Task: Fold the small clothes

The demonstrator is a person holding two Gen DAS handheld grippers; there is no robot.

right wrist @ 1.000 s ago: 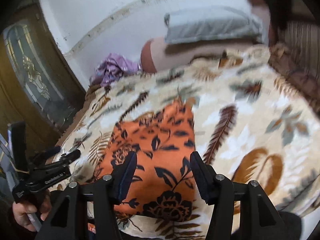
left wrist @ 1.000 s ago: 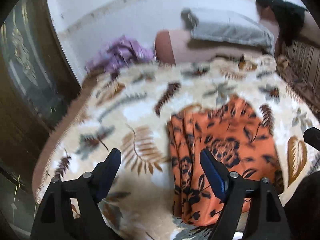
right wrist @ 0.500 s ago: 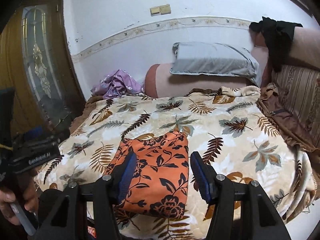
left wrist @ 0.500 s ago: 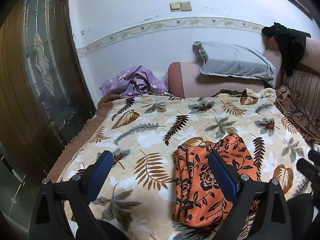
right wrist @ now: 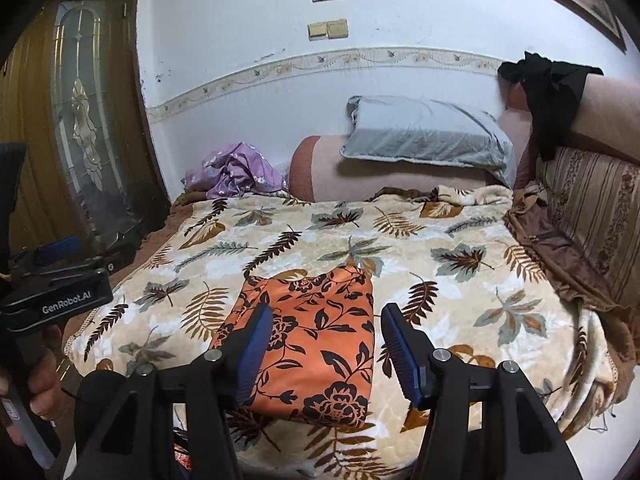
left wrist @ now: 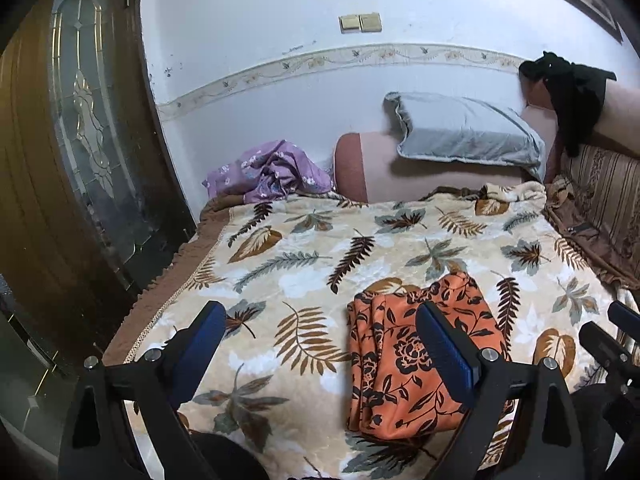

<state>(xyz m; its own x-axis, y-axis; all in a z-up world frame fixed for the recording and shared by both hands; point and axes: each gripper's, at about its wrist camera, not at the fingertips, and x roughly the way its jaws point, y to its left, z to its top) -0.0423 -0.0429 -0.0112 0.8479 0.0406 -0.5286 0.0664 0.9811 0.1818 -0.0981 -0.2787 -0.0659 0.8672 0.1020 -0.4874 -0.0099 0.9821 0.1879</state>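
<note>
Orange folded garment (right wrist: 316,344) printed with black flowers and leaves, on a cream blanket (right wrist: 460,240) patterned with brown, tan and grey-green leaves and edged in brown fringe. Black grippers with blue pads: left gripper (left wrist: 320,344), right gripper (right wrist: 326,344). Pale grey-blue pillow (right wrist: 424,132) on a pink bolster (right wrist: 360,180) with a rust-coloured end. Crumpled lilac cloth (right wrist: 236,172) dotted with small white flowers. Black garment (right wrist: 552,92) draped over a beige cushion. White wall (right wrist: 240,32) crossed by a cream vine border. Dark brown door (left wrist: 60,160) inset with frosted glass.
</note>
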